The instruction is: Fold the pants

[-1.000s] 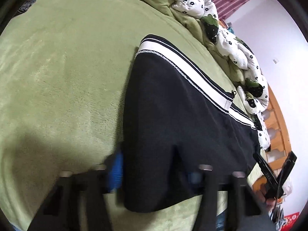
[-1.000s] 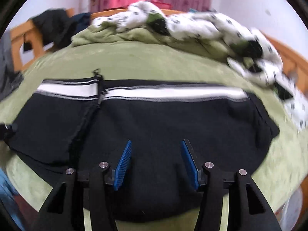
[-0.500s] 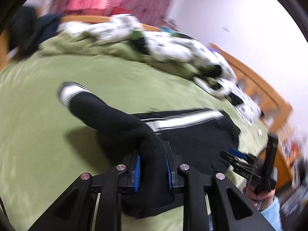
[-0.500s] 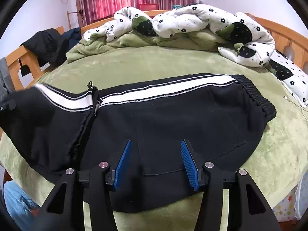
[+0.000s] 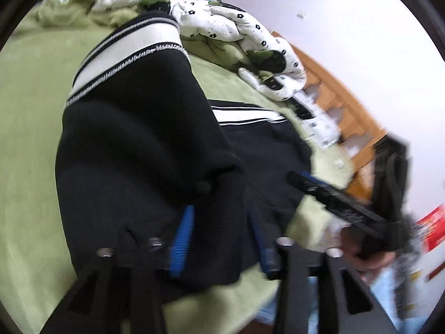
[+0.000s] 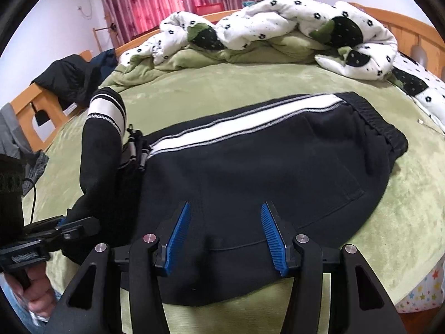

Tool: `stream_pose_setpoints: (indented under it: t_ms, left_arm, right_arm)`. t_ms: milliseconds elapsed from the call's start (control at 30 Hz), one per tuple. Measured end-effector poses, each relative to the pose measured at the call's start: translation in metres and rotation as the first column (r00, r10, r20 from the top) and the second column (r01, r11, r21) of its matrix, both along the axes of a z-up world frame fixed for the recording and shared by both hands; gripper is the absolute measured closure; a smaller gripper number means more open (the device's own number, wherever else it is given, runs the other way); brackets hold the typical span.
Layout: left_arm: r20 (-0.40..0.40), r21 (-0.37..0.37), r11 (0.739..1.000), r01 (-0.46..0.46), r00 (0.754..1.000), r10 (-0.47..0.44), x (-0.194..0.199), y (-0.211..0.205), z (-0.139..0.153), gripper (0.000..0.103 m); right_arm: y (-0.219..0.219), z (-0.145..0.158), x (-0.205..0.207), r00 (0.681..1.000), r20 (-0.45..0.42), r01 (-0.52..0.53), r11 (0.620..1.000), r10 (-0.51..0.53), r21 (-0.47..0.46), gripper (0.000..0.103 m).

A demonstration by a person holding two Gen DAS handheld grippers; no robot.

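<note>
The left gripper (image 5: pixel 219 231), its jaws just widened, has a raised fold of the black pants (image 6: pixel 278 172) between its blue pads (image 5: pixel 182 239), while the right gripper (image 6: pixel 226 236) hovers open over the pants lying flat on the green bedspread (image 6: pixel 222 89), near a rumpled spotted quilt (image 6: pixel 278 25).

Black pants (image 6: pixel 250 172) on green bed (image 6: pixel 194 89) (leg raised)

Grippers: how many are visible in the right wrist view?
2. The right gripper sits bottom centre, blue pads apart above the black pants. The left gripper enters at the lower left edge, at the raised pant leg.
</note>
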State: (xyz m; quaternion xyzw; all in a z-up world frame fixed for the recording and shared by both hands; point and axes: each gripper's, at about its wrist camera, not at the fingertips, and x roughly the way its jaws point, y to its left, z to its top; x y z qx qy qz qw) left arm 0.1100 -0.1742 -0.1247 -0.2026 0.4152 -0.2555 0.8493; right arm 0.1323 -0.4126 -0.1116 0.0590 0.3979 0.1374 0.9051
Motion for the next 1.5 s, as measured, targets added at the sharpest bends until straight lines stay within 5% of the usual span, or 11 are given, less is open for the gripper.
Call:
stream_pose_setpoints:
  t_ms: [167, 333, 533, 567, 600, 667, 733, 900, 1033, 1367, 1500]
  left_arm:
    - [0.052, -0.004, 0.997, -0.071, 0.996, 0.071, -0.032, 0.039, 0.016, 0.027]
    - [0.019, 0.105, 0.973, -0.207, 0.978, 0.206, -0.046, 0.079, 0.003, 0.025]
    - [-0.068, 0.073, 0.96, -0.269, 0.959, 0.274, -0.047, 0.112, -0.013, 0.025]
    - [-0.071, 0.085, 0.957, -0.278, 0.956, 0.284, -0.047, 0.114, -0.014, 0.025]
    - [-0.073, 0.094, 0.954, -0.284, 0.954, 0.291, -0.045, 0.113, -0.014, 0.025]
    - [-0.078, 0.103, 0.952, -0.288, 0.952, 0.296, -0.042, 0.112, -0.015, 0.025]
    - [-0.085, 0.11, 0.952, -0.286, 0.952, 0.296, -0.039, 0.108, -0.016, 0.025]
    - [-0.069, 0.136, 0.958, -0.252, 0.962, 0.263, -0.035, 0.091, -0.012, 0.025]
    - [-0.062, 0.144, 0.963, -0.227, 0.969, 0.238, -0.024, 0.072, -0.012, 0.025]
    - [-0.098, 0.082, 0.987, -0.136, 0.985, 0.144, 0.005, 0.02, -0.026, 0.025]
    - [-0.085, 0.071, 0.994, -0.081, 0.993, 0.087, 0.011, 0.0, -0.025, 0.025]
  right_arm:
    - [0.008, 0.009, 0.0, 0.998, -0.009, -0.056, 0.983, 0.058, 0.172, 0.048]
    - [0.035, 0.014, 0.006, 0.989, -0.011, -0.136, 0.932, 0.148, 0.337, 0.039]
    - [0.096, -0.01, 0.032, 0.973, -0.107, -0.181, 0.962, 0.205, 0.203, 0.031]
    - [0.104, -0.016, 0.037, 0.964, -0.131, -0.201, 0.956, 0.232, 0.213, 0.04]
    - [0.111, -0.019, 0.039, 0.955, -0.142, -0.224, 0.948, 0.26, 0.225, 0.064]
    - [0.119, -0.014, 0.037, 0.951, -0.107, -0.266, 0.944, 0.29, 0.194, 0.087]
    - [0.116, 0.006, 0.03, 0.946, -0.015, -0.317, 0.934, 0.323, 0.164, 0.09]
    - [0.066, 0.052, 0.033, 0.953, 0.106, -0.296, 0.945, 0.283, 0.14, 0.091]
    - [0.016, 0.066, 0.055, 0.965, 0.145, -0.226, 0.974, 0.22, 0.026, 0.091]
    - [-0.129, 0.043, 0.096, 0.995, 0.099, 0.008, 0.996, 0.001, -0.091, 0.093]
    - [-0.177, 0.006, 0.096, 0.994, 0.051, 0.105, 0.99, -0.1, -0.097, 0.093]
